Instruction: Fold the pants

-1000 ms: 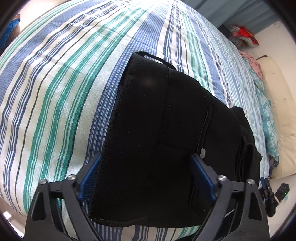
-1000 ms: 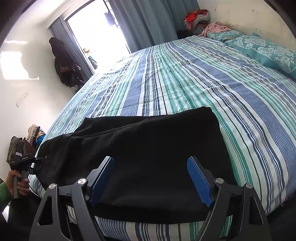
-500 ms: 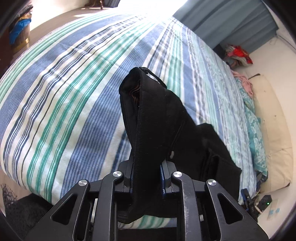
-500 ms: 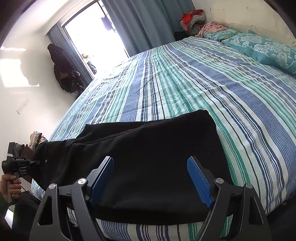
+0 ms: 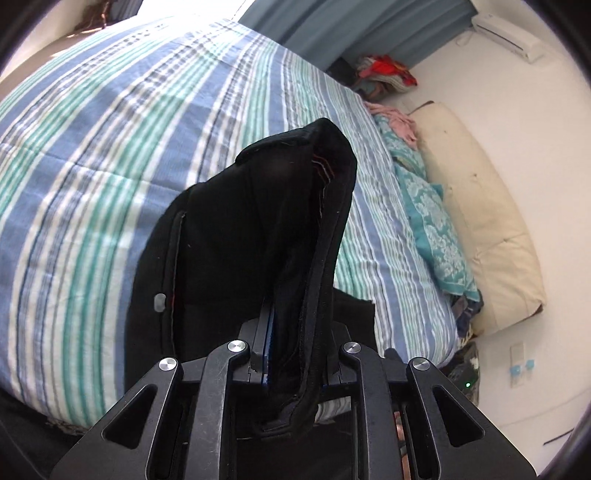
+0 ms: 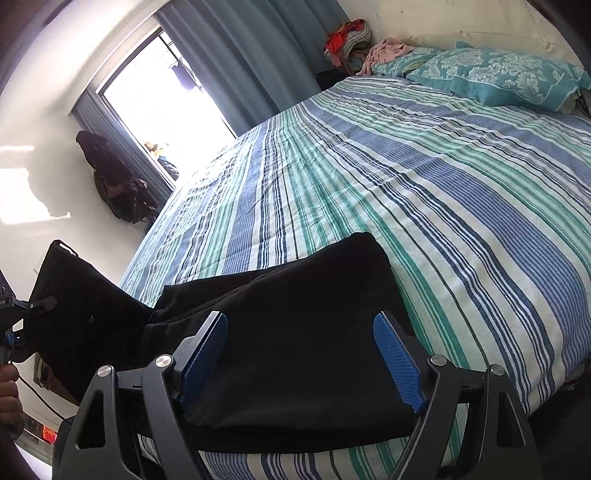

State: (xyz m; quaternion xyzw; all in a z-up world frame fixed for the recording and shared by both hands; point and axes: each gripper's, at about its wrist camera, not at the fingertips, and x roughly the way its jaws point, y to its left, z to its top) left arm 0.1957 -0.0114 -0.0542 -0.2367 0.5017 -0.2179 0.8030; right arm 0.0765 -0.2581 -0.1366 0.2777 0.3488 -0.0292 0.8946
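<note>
Right now my left gripper (image 5: 295,354) has just closed on the pants (image 6: 295,332) at the waist end, lifted off the bed (image 6: 443,192) — long axis runs toward my right gripper (image 6: 299,354), jaws spread over the flat leg end.

One pair of black fabric pants (image 6: 295,332). One bed with a blue, green and white striped cover (image 6: 424,177). Two black two-finger grippers with blue pads: left gripper (image 5: 295,354), right gripper (image 6: 303,354). Two teal patterned pillows (image 6: 495,74) in the right wrist view, one long cream cushion (image 5: 480,236) against the wall. One pink crumpled garment (image 6: 388,50) by the pillows. One heap of red and grey clothes (image 6: 347,37) in the corner. One blue-grey curtain (image 6: 258,55). One bright window (image 6: 166,99). One white wall-mounted air conditioner (image 5: 506,31). One dark bundle hanging on the wall (image 6: 114,181).
</note>
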